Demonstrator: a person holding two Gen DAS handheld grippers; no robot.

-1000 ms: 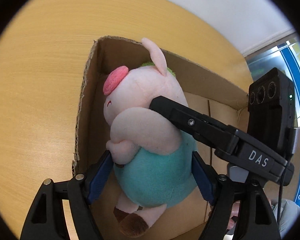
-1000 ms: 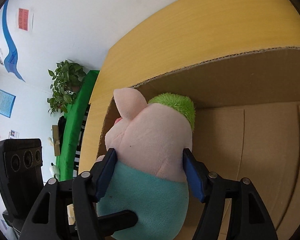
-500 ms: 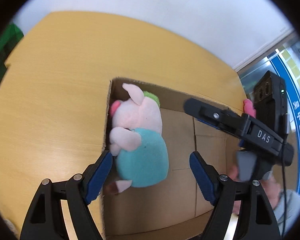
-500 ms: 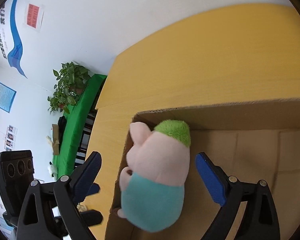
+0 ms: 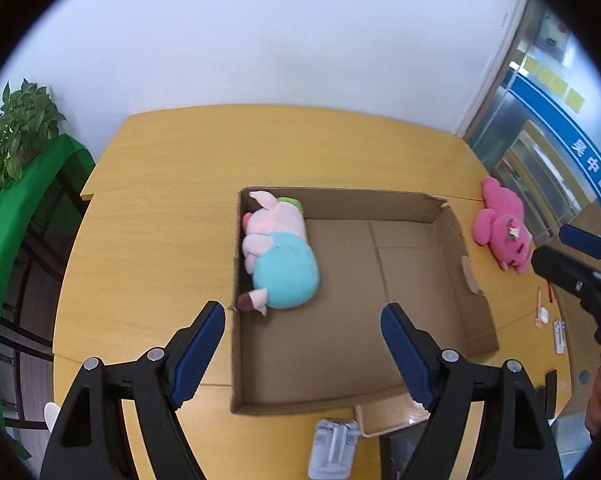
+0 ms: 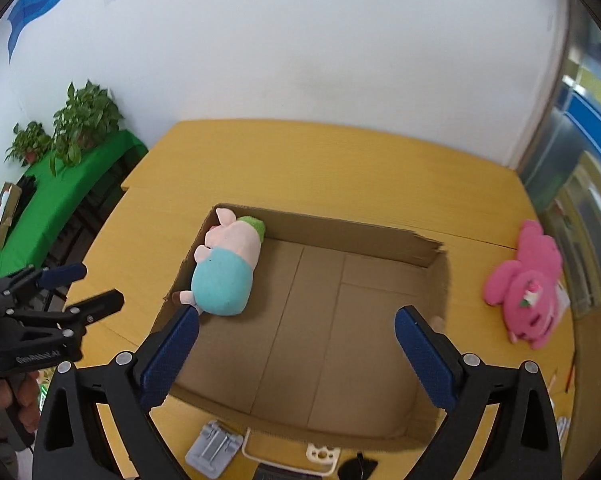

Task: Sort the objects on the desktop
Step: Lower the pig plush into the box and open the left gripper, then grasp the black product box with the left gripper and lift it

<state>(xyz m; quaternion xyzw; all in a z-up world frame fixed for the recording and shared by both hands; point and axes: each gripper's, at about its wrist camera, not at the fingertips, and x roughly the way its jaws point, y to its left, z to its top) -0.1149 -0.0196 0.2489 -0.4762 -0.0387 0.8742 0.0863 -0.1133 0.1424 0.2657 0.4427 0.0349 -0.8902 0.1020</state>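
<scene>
Desktop objects nearest the cameras, a small grey plastic stand [image 6: 214,451] and a cream clip-like piece [image 6: 321,453], lie on the yellow wooden counter [image 5: 152,248] just outside the near wall of the shallow brown cardboard box [image 5: 380,394], apparently not yet sorted. Above them the left gripper [image 5: 302,328] hangs with its blue pads apart and nothing between them, and the right gripper [image 6: 296,334] has just been opening wide, likewise empty. Inside the box, the pale pink plush pig in a teal outfit [image 5: 278,258] lies on its side against the left wall, tucked into the far corner, probably to leave floor free. Farther right, the bright pink plush toy [image 6: 530,284] rests on the counter outside the box, likely next.
</scene>
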